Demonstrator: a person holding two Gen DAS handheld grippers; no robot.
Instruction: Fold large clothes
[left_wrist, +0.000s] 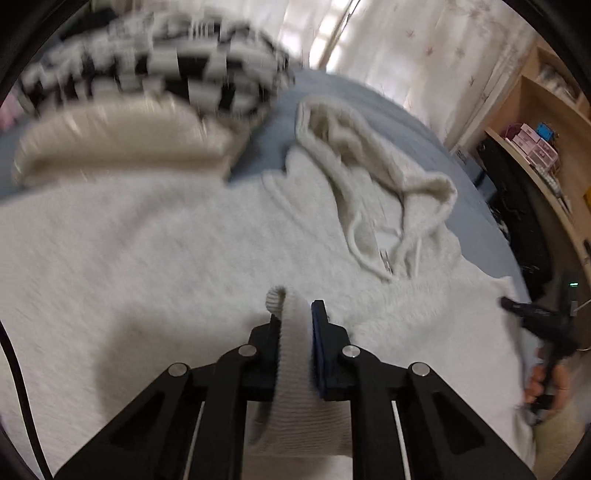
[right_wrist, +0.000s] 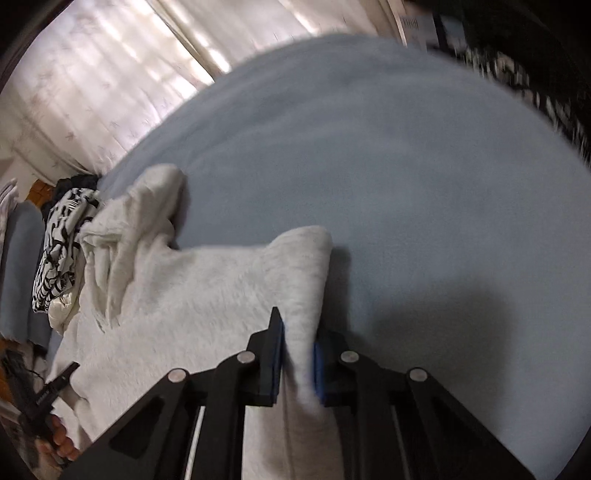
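Observation:
A large white fleecy hoodie (left_wrist: 147, 240) lies spread on a blue-grey bed, its hood (left_wrist: 373, 166) and drawstrings toward the far right. My left gripper (left_wrist: 295, 314) is shut on the hoodie's ribbed cuff or hem (left_wrist: 291, 354), which runs up between its pads. In the right wrist view the same hoodie (right_wrist: 207, 291) stretches to the left. There my right gripper (right_wrist: 299, 332) is shut on a raised fold of the hoodie's right edge (right_wrist: 306, 258). The other gripper (left_wrist: 535, 317) shows at the right rim of the left wrist view, held by a hand.
A folded cream garment (left_wrist: 122, 136) and a black-and-white patterned one (left_wrist: 177, 70) lie at the far side of the bed (right_wrist: 406, 166). Curtains (right_wrist: 92, 74) hang behind. A wooden shelf (left_wrist: 535, 147) with boxes stands to the right.

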